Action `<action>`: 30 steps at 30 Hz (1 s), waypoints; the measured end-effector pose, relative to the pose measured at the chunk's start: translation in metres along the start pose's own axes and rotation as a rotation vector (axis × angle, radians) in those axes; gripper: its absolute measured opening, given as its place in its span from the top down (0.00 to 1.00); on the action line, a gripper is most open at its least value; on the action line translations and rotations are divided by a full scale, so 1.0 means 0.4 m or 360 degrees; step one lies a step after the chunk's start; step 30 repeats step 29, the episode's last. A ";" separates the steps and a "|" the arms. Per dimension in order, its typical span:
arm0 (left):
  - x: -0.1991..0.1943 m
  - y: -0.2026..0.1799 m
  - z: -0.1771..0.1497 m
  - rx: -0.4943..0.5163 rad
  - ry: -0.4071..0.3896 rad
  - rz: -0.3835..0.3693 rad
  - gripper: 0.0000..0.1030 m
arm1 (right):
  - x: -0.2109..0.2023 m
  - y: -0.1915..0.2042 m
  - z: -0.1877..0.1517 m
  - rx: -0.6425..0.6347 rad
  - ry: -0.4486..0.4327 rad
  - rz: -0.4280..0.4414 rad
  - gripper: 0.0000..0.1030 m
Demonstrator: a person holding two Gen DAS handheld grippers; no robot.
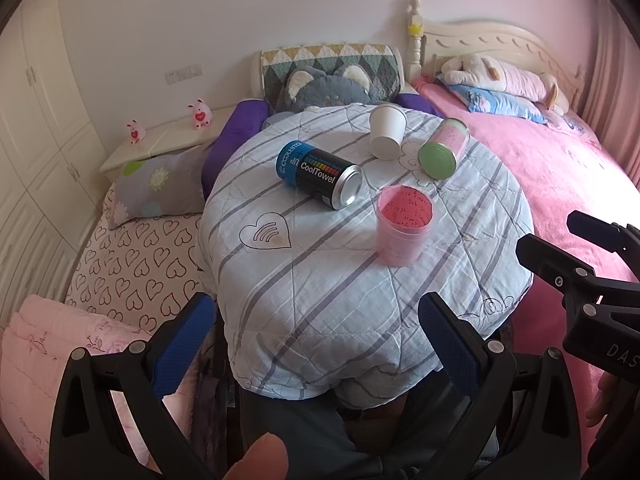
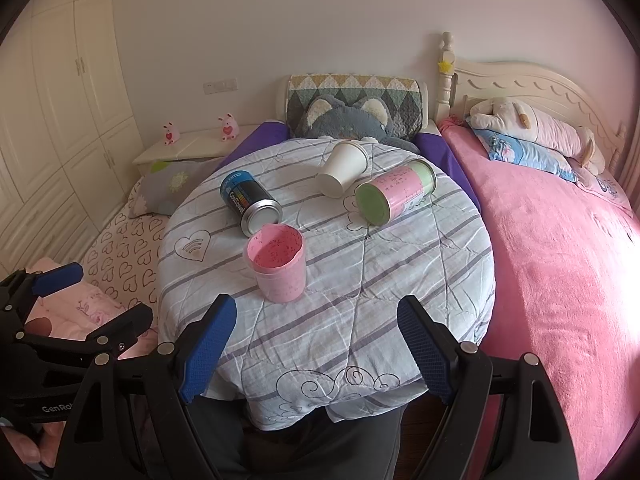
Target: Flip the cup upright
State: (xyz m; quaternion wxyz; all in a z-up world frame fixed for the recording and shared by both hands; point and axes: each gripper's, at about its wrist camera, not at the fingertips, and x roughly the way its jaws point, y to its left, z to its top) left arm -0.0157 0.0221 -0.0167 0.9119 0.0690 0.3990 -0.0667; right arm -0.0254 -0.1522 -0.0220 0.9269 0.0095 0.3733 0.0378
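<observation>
A pink cup [image 1: 403,227] [image 2: 278,265] stands upright, mouth up, on the round table [image 1: 320,280] [image 2: 360,300] with a striped cloth. A white paper cup [image 1: 386,131] [image 2: 344,169] lies on its side at the back. A blue and black CoolTowel can [image 1: 318,174] [image 2: 249,203] and a pink can with a green end [image 1: 443,148] [image 2: 394,193] also lie on their sides. My left gripper [image 1: 316,334] is open and empty at the table's near edge. My right gripper [image 2: 316,344] is open and empty, also at the near edge.
A pink bed [image 2: 560,260] runs along the right. A heart-print bed with pillows [image 1: 132,264] lies to the left. A grey plush toy [image 1: 324,88] sits behind the table. White wardrobes [image 2: 52,120] stand at the far left.
</observation>
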 end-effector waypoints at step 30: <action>0.016 -0.002 0.000 -0.0005 0.0035 -0.0007 0.00 | 0.024 -0.004 -0.001 0.0006 0.0037 0.0024 0.19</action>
